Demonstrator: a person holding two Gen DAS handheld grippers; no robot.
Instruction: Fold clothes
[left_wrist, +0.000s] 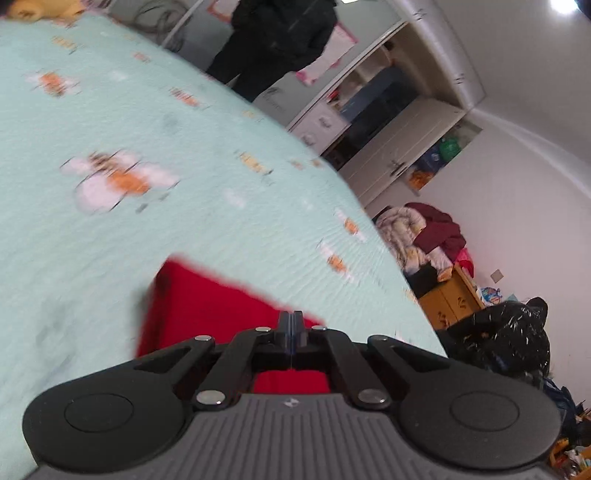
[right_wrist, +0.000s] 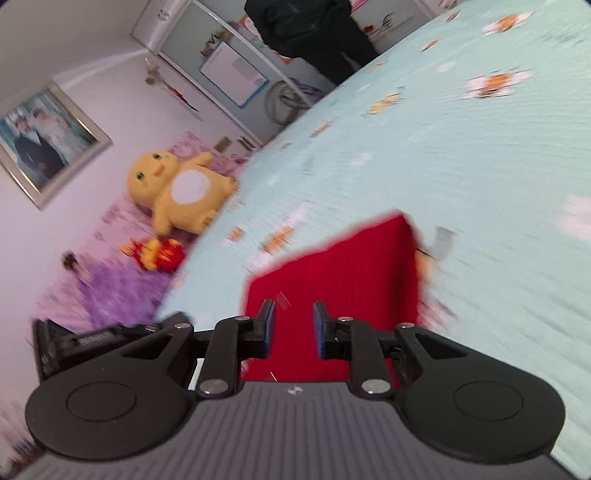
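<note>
Two grippers tilted over red garment (right_wrist: 332, 266), left gripper (left_wrist: 291, 325) fingers pressed together, right gripper (right_wrist: 293, 325) fingers parted.

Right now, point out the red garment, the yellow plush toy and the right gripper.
red garment (right_wrist: 351, 266): right wrist view, middle of the folded cloth.
yellow plush toy (right_wrist: 181, 192): right wrist view, its white belly.
right gripper (right_wrist: 293, 325): right wrist view, gap between fingertips.

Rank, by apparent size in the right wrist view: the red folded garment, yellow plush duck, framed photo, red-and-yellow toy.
1. Red folded garment, nearest the camera
2. Yellow plush duck
3. Framed photo, nearly the duck's size, so unsure
4. Red-and-yellow toy
</note>
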